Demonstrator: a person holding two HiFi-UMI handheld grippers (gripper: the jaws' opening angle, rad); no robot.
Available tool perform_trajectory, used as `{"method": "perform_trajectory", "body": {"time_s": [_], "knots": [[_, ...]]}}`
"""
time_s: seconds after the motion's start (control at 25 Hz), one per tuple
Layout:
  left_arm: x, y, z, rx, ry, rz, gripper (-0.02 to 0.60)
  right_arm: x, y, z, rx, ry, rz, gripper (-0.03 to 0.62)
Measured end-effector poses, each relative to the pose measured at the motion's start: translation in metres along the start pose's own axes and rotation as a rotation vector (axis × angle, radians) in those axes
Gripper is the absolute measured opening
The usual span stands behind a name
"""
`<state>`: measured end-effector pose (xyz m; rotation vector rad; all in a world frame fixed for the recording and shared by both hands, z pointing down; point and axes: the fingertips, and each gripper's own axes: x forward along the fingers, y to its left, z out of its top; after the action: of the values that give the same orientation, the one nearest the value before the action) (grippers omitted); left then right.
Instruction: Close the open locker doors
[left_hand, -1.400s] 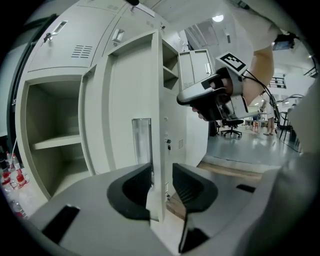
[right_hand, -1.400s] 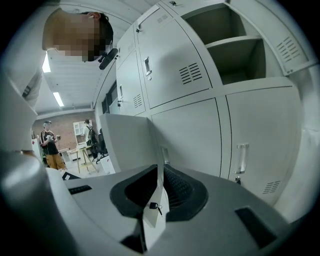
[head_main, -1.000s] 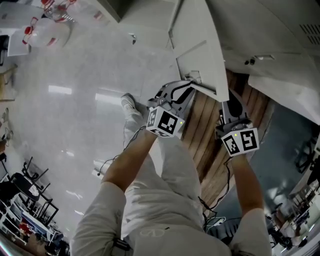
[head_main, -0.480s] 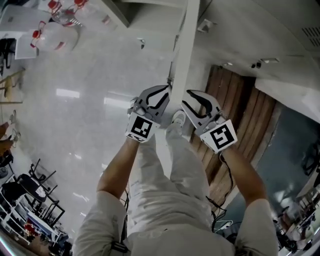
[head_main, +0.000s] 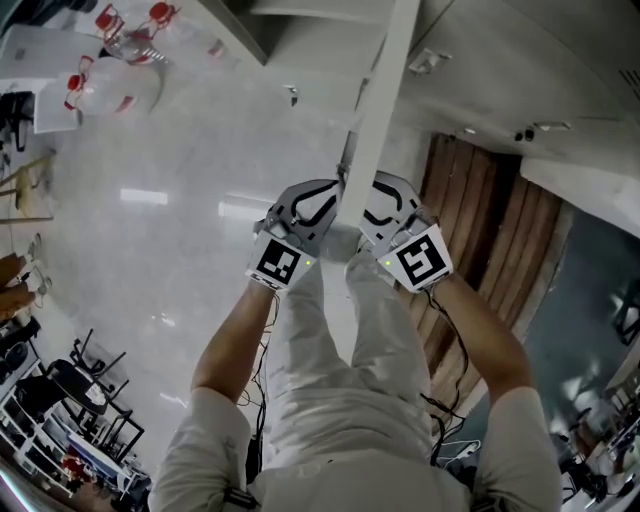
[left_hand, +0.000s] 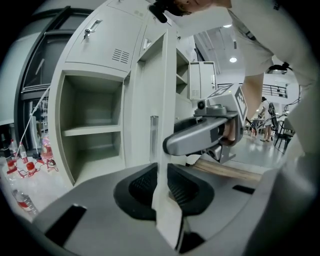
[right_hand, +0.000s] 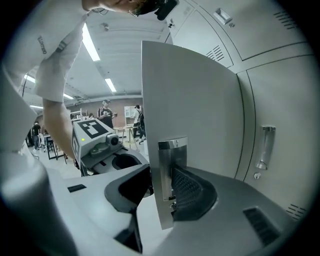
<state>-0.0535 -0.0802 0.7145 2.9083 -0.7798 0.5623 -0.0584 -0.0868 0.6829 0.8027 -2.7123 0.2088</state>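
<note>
A white locker door stands half open and shows edge-on in the head view, between my two grippers. My left gripper is shut on the door's free edge, both pads against the thin sheet. The right gripper is at the same edge from the other side. Its jaws have just been opening, and the door's metal lock plate stands between them: the right pad lies by the plate, the left jaw is apart. An open compartment with a shelf lies behind the door.
Closed locker doors with a handle fill the right gripper view's right side. A strip of wooden flooring runs under the lockers. Red-capped bottles sit far left, chairs at lower left. My legs are right below the grippers.
The door has swung from broad-side to edge-on. The right gripper moved left to the door's edge and opened its jaws; the left gripper kept its hold and moved with the door.
</note>
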Motion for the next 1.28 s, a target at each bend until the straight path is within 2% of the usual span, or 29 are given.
{"method": "perform_trajectory", "body": {"time_s": [0.2,0.24,0.48,0.8,0.92,1.08,1.16,1.28], "knots": [[-0.011,0.014,-0.005,0.009,0.016,-0.006,0.059,0.014,0.004,0.005,-0.022,0.022,0.005,0.13],[-0.017,0.021,-0.01,0.0,0.024,0.009,0.041,0.019,0.005,0.007,-0.023,0.024,0.005,0.129],[-0.068,0.069,-0.044,-0.095,0.056,0.134,0.028,0.054,0.006,0.018,-0.024,0.017,0.011,0.12],[-0.066,0.094,-0.044,-0.111,0.022,0.136,0.018,0.117,-0.003,0.045,0.024,-0.013,-0.021,0.117],[-0.054,0.12,-0.042,-0.107,0.016,0.238,0.018,0.139,-0.012,0.054,0.025,-0.023,-0.043,0.112],[-0.042,0.164,-0.039,-0.168,-0.013,0.357,0.018,0.166,-0.025,0.065,0.019,-0.028,-0.074,0.103],[-0.036,0.182,-0.038,-0.199,-0.026,0.389,0.005,0.177,-0.034,0.07,0.017,-0.03,-0.093,0.092],[-0.026,0.202,-0.032,-0.211,-0.047,0.388,0.005,0.19,-0.049,0.076,-0.001,-0.035,-0.135,0.071]]}}
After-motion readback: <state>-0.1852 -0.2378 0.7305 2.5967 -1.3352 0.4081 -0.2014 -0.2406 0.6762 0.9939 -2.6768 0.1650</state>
